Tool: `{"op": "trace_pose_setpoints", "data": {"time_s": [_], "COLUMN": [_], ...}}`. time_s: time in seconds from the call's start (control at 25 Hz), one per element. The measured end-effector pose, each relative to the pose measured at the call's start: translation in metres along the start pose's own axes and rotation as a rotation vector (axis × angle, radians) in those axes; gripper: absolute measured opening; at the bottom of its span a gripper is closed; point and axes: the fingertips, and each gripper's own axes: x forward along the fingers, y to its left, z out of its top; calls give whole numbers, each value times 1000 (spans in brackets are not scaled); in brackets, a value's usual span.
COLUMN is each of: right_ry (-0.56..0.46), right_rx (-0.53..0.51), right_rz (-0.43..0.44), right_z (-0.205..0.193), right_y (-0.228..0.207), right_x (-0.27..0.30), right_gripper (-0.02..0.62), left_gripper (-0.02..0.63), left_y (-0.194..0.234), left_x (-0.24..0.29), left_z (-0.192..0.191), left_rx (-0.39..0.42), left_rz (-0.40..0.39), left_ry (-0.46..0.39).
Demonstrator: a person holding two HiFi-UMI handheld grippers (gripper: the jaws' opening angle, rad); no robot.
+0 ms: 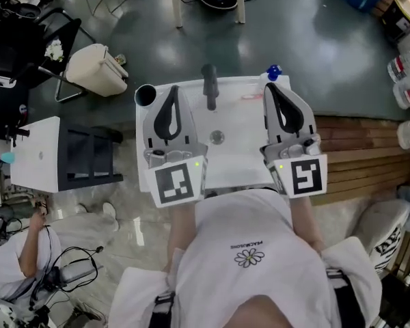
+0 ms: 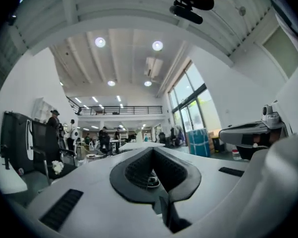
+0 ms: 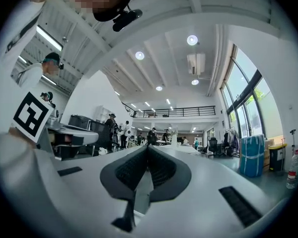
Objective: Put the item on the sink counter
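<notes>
At the white sink [image 1: 234, 157], left gripper [image 1: 172, 89] and right gripper [image 1: 269, 87] show fingers pressed together, empty

**Bright hall, soft shadows, heavy bend on the gripper views**

The head view comes in sharp and evenly lit. The glossy floor [image 1: 314, 33] throws back pale patches of glare, the white sink [image 1: 239, 162] sits close to washed out, and shadows are faint and soft-edged.

In the left gripper view, round ceiling lamps [image 2: 100, 42] burn as white spots and daylight pours in through the tall windows [image 2: 191, 108]. The left gripper [image 2: 152, 152] looks smeared close to the lens, while the hall behind is crisper.

The right gripper view shows the same: hot lamps [image 3: 191, 39] and blown-out glazing [image 3: 248, 108]. Both gripper views bow hard at the rim and drop to black corners.
</notes>
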Motion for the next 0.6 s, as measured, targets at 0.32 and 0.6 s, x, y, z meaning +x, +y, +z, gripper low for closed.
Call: {"op": "trace_pose_setpoints", "data": {"time_s": [0.32,0.6], "right_ry": [45,80], "right_rx": [36,66], "right_rz": [-2,1], "right_z": [-27,-40], "right_y": [17,24], "right_x": [10,3], "right_gripper": [11,11], "left_gripper": [15,14], "left_y": [19,29], "left_x": [-24,-28], "left_z": [-27,-21], "left_rx": [16,30], "left_rz": [95,121], "left_ry": [46,33]}}
